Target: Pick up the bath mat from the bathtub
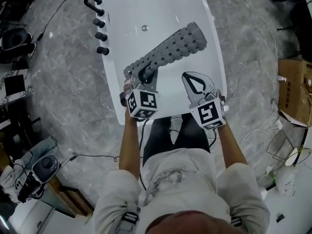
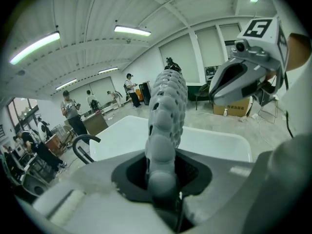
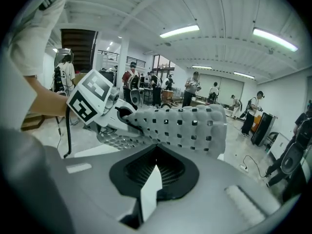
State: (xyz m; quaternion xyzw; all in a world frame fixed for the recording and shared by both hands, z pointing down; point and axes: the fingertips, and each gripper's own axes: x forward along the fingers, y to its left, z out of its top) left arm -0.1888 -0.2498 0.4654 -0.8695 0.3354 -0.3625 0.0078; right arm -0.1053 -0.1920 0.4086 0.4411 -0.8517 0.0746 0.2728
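My left gripper (image 1: 145,77) is clenched on one end of the grey perforated bath mat (image 1: 171,49). The mat is held up over the white bathtub (image 1: 161,9) and stretches from the jaws toward two o'clock in the head view. My right gripper (image 1: 191,80), at three o'clock of the left one, has its jaws pinched together on nothing.
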